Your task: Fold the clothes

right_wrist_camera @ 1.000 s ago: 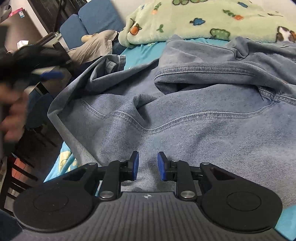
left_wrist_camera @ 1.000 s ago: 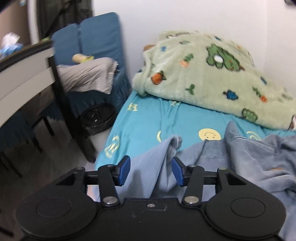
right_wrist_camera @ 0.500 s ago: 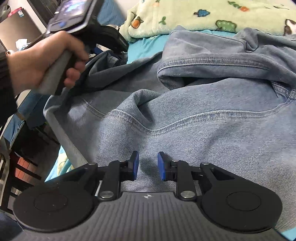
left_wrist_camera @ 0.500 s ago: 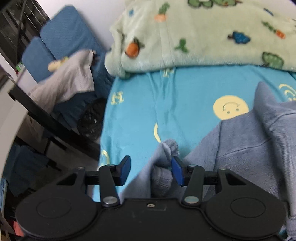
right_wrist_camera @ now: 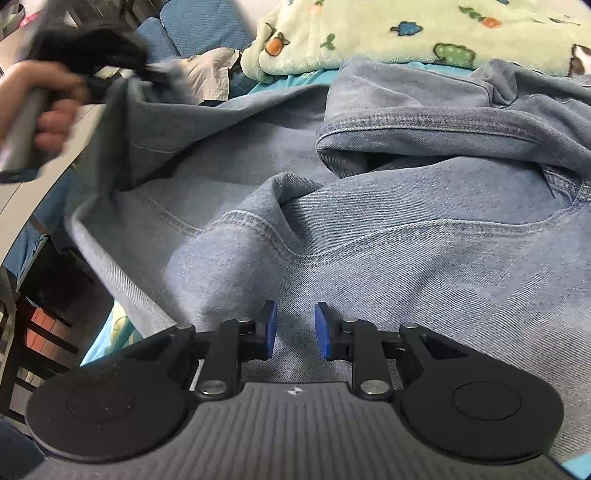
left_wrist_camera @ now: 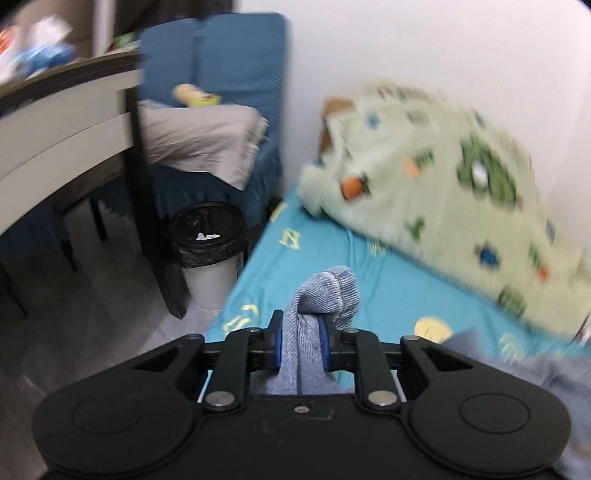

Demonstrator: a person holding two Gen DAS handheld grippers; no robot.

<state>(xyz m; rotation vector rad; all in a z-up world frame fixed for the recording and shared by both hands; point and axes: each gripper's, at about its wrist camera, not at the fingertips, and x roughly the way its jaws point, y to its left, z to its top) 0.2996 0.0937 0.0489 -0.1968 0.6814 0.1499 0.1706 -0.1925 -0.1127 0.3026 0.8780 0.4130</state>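
On the bed: a pale blue denim garment [right_wrist_camera: 406, 221] lies spread and rumpled across a turquoise sheet [left_wrist_camera: 332, 258], its far edge against a heaped green fleece blanket [right_wrist_camera: 406, 33].
Garment: most of the cloth rests flat on the sheet; one corner is lifted off to the left side, drawn up into a ridge toward the raised tool. Which part of the garment that corner is cannot be told.
Blanket risk: the blanket crowds the head of the sheet, touching the denim's upper edge; a fold carried that way would likely land on fleece and not lie flat.
Bedside risk: the lifted corner hangs near the mattress edge, above floor and a black-lined bin [left_wrist_camera: 208, 236]; a slip could send it over the side.
Left gripper [left_wrist_camera: 300, 341]: clamped on a bunched wad of denim that pokes out past the blue pads; the view is smeared with motion.
Grip risk: the bite looks like a thick gathered lump rather than a clean edge, so a pull may drag extra layers and leave a crooked fold, or the wad may slide free.
Right gripper [right_wrist_camera: 293, 330]: parted, holding nothing, poised low over the near denim.
Anchor risk: with nothing pinned there, the whole garment may shift when the corner is pulled.
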